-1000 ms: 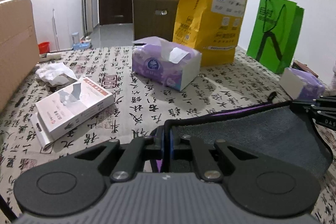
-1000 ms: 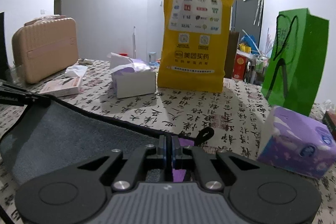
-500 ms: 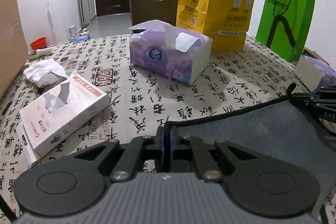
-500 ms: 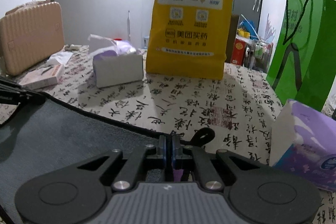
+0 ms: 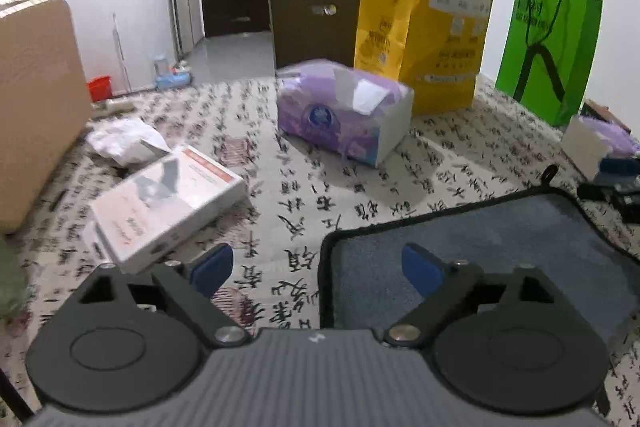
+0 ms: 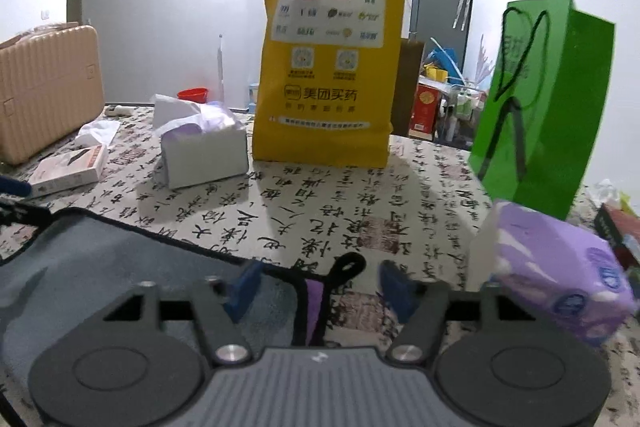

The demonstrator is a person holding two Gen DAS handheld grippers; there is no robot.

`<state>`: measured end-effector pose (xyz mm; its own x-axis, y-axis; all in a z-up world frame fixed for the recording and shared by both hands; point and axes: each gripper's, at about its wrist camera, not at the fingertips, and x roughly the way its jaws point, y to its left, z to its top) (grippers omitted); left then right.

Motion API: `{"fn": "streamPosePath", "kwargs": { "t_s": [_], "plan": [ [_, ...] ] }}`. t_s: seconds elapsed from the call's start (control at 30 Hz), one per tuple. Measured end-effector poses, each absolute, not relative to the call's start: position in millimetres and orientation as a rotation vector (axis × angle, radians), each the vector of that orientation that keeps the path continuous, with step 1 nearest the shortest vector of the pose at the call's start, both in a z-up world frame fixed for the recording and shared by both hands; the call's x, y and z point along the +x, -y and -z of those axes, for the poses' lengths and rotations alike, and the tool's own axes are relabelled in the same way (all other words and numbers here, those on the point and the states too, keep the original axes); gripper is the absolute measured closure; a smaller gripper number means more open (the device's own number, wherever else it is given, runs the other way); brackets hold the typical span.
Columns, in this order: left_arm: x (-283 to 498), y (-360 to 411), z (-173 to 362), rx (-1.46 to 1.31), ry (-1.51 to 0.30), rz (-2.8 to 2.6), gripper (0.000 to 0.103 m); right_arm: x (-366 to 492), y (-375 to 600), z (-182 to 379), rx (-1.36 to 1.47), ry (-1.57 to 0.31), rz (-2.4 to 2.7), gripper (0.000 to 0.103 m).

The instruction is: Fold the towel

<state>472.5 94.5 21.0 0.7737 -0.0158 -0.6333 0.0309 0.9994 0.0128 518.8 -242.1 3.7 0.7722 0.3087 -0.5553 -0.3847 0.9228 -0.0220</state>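
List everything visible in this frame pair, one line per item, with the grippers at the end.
towel: 1, grey with black edging and a purple underside, flat on the table nearest the cameras
tablecloth: 1, cream with black calligraphy, covers the table
tissue packs: 2, purple and white, one mid-table, one at the right edge
flat box: 1, white with a red stripe, left of the towel
crumpled paper: 1, white, behind the flat box
yellow bag: 1, upright at the back
green bag: 1, upright at back right
suitcase: 1, beige, far left
left gripper: open, above the towel's left corner
right gripper: open, above the corner with the loop
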Motion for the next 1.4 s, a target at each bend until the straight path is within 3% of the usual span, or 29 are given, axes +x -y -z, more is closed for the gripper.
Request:
{"fn": "streamPosePath", "kwargs": {
  "t_s": [0.07,0.27,1.4],
  "plan": [
    [462.1,-94.3,-28.9,0.022,-0.675,0.021,0.001,509.6,244.2,-9.2,-0.141,-0.592,-0.371,0.014],
    [429.2,-89.3,-42.2,0.016,-0.666,0.024,0.0,484.3,253.0,-25.3,-0.078,-0.642,-0.395,0.001],
    [255.5,-66.1,-74.9,-0.063,-0.559,0.022,0.0,299.7,266.5,-78.5,-0.031,-0.477,-0.419,0.0]
  ]
}}
